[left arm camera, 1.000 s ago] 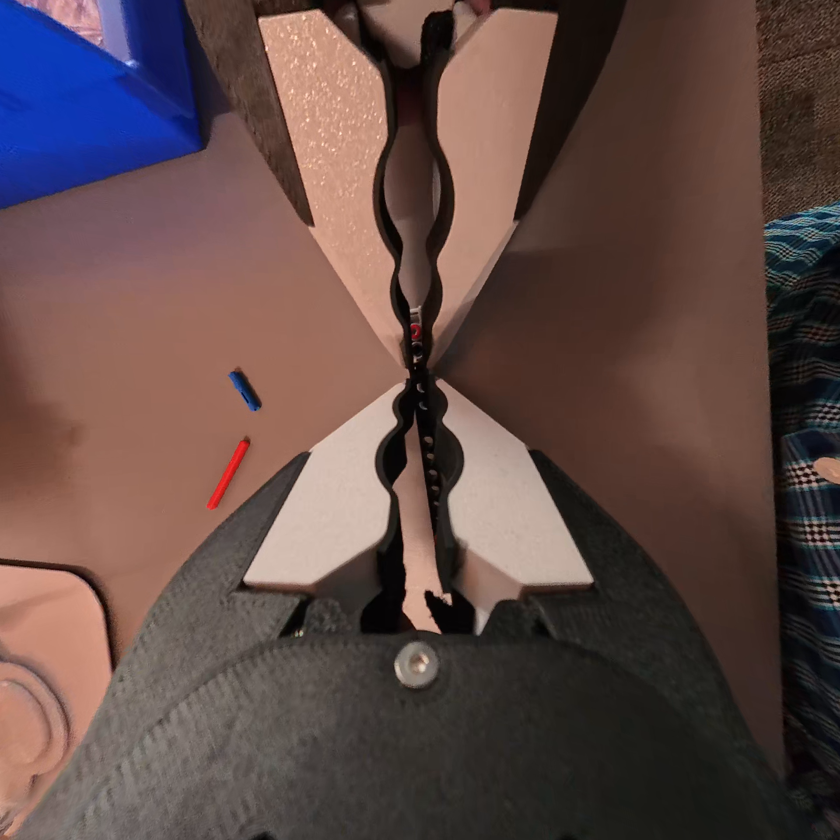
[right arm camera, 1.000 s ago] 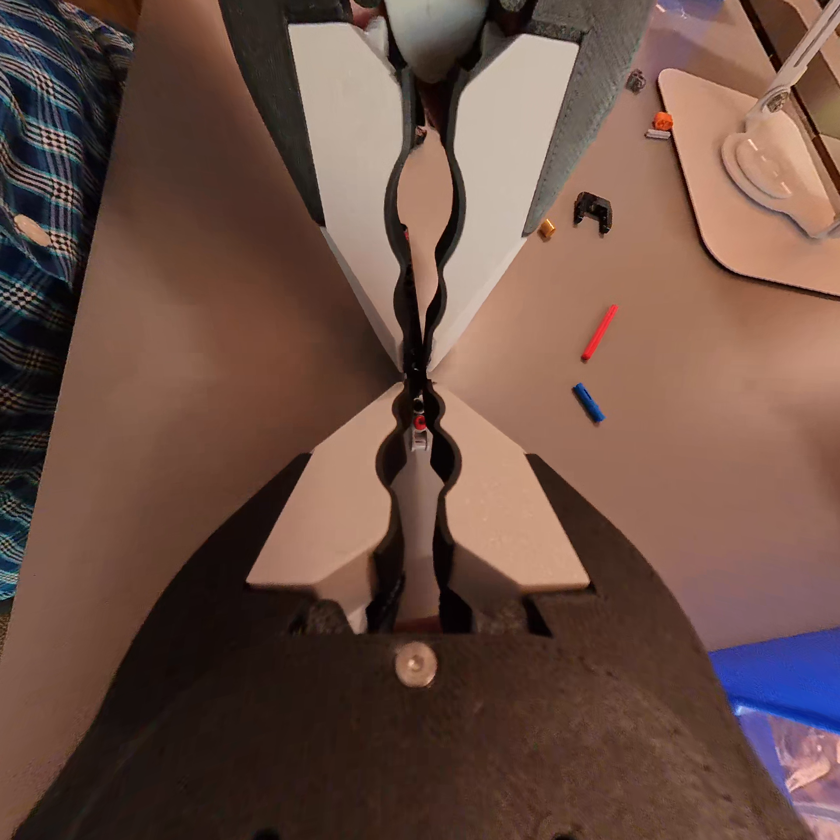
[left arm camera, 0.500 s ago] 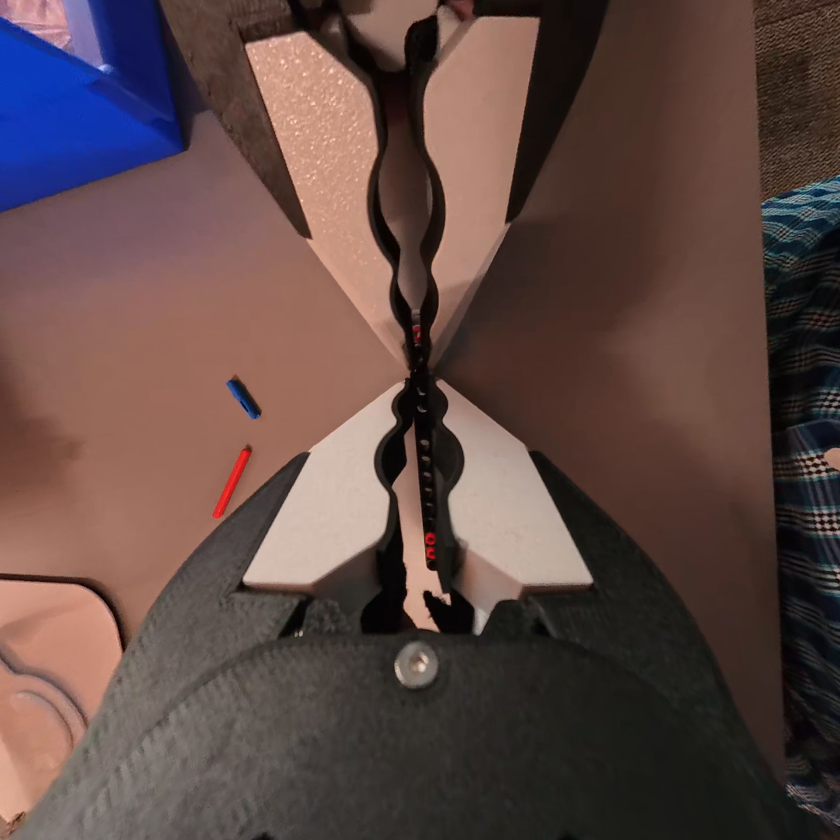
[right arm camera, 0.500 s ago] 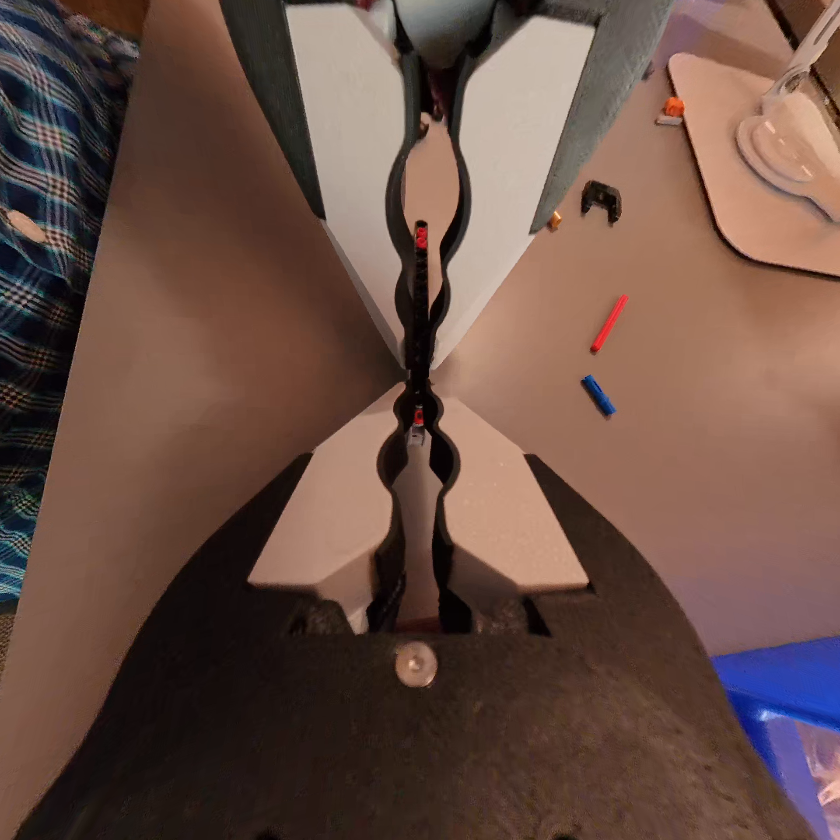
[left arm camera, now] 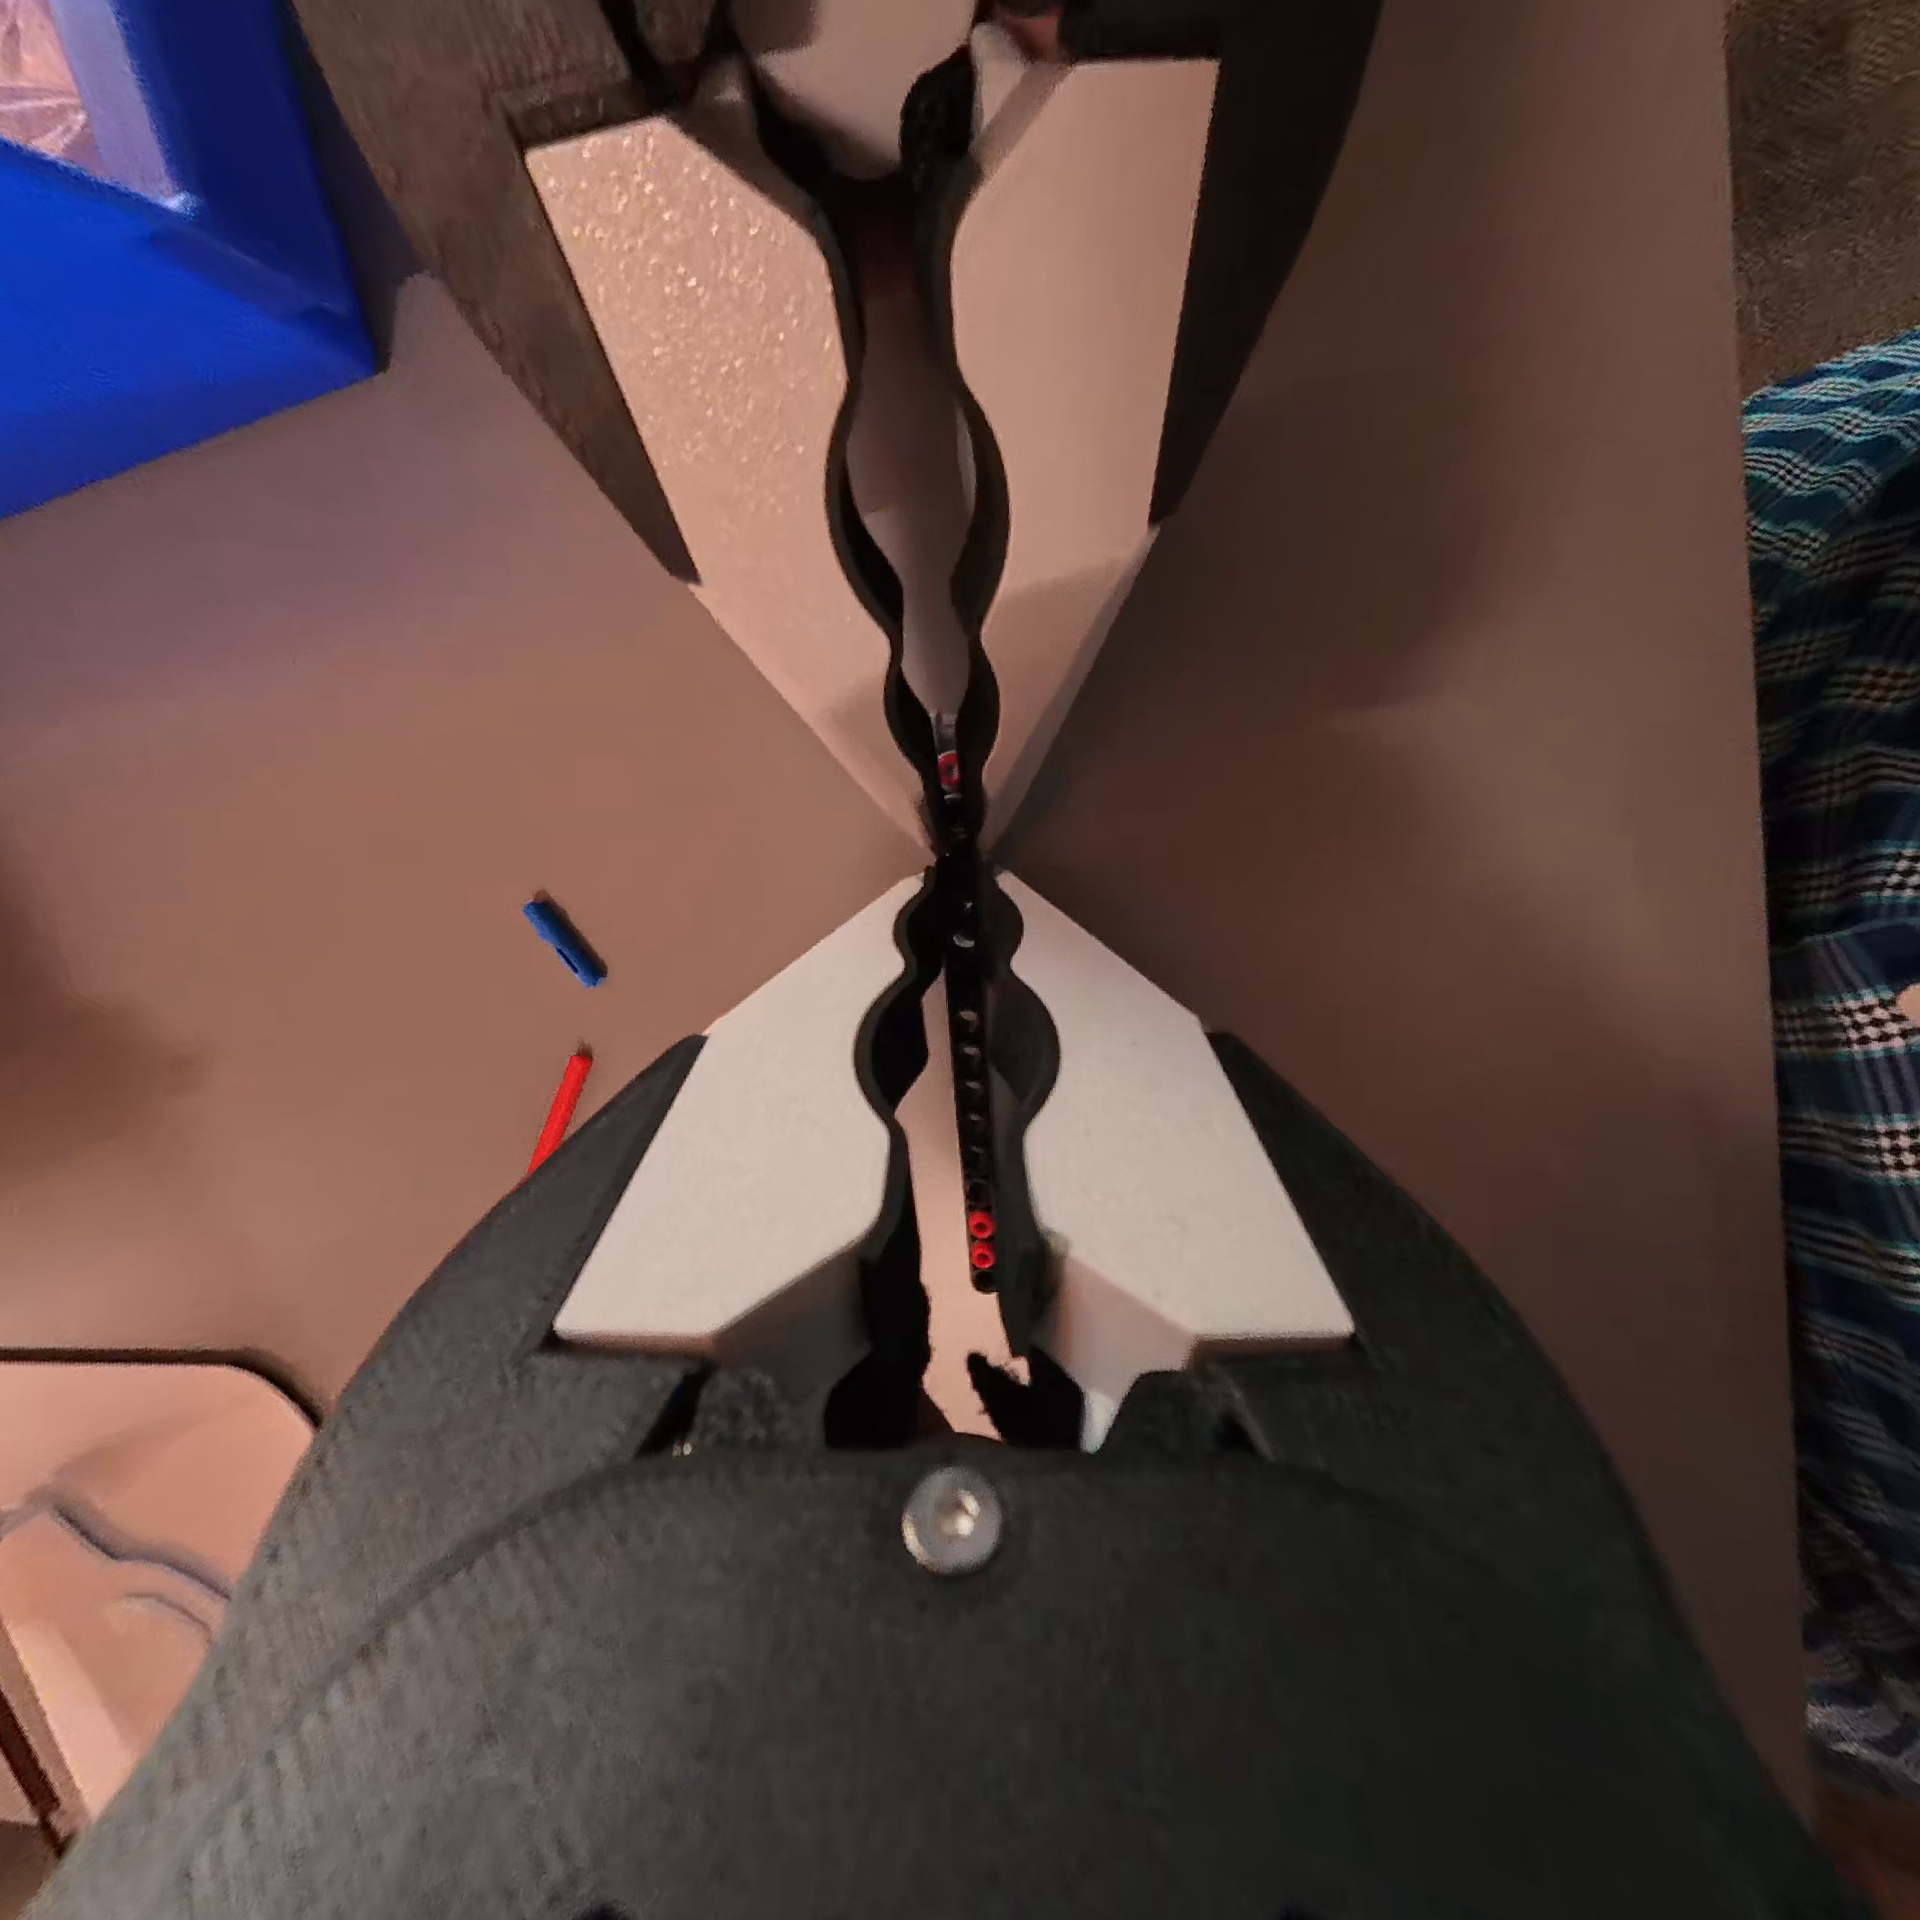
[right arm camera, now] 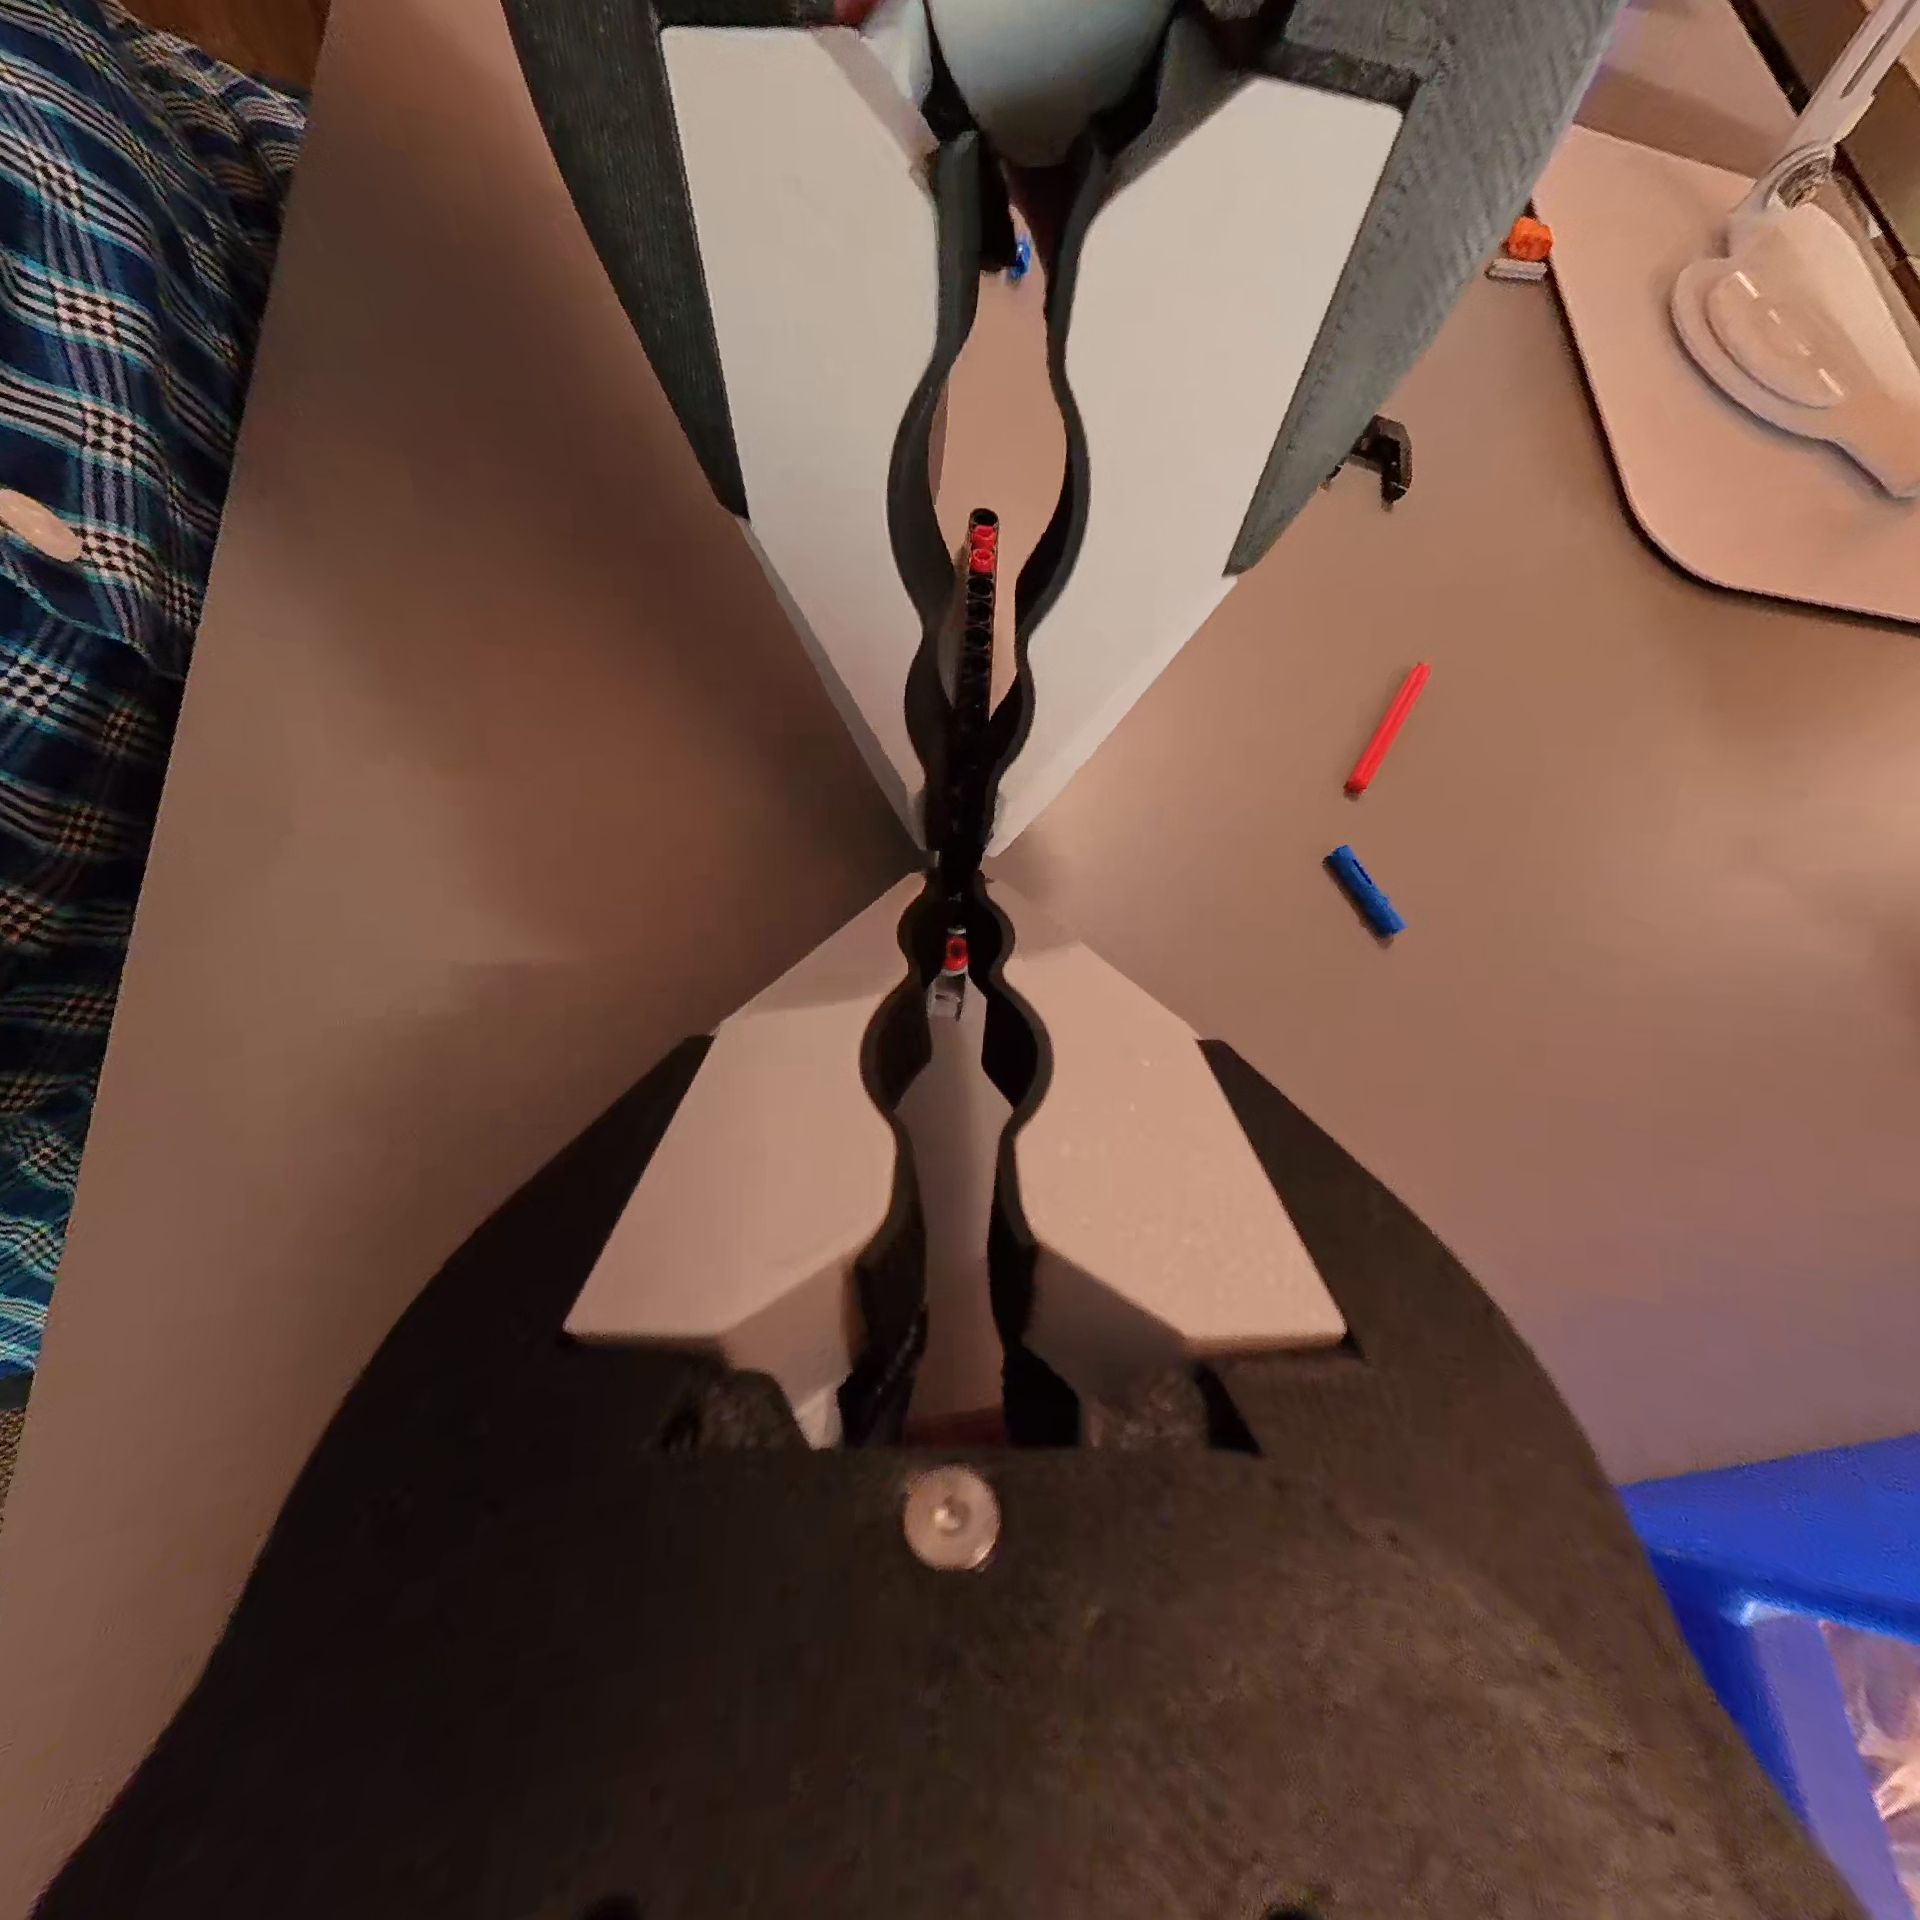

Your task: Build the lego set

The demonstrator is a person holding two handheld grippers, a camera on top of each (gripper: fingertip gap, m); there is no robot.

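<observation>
My two grippers meet tip to tip above the brown table (left arm camera: 312, 727). My left gripper (left arm camera: 961, 896) is shut on a long black holed lego beam (left arm camera: 977, 1081) that runs back between its fingers, with two red pins near its rear end. My right gripper (right arm camera: 954, 896) is shut on a small piece with a red pin and a grey end (right arm camera: 951, 966), joined to the beam's front end. In the right wrist view the beam (right arm camera: 977, 623) lies inside the left gripper (right arm camera: 958, 831). In the left wrist view the right gripper (left arm camera: 956, 831) is at the top.
A blue pin (right arm camera: 1363, 890) and a red axle (right arm camera: 1387, 727) lie loose on the table; both also show in the left wrist view, the pin (left arm camera: 564, 941) and the axle (left arm camera: 561, 1107). A blue bin (left arm camera: 156, 343), a white pad with a clear stand (right arm camera: 1714, 499), small black (right arm camera: 1382, 457) and orange (right arm camera: 1527, 239) parts, and a plaid sleeve (right arm camera: 94, 520) are nearby. Left and right tips are no more than a few centimetres apart. Both grippers' tips are roughly 12 cm from the red axle (right arm camera: 1387, 727).
Both grippers stay shut and tip to tip. The beam's rear end with its red pins has come into sight between the left fingers. The views have shifted slightly.
</observation>
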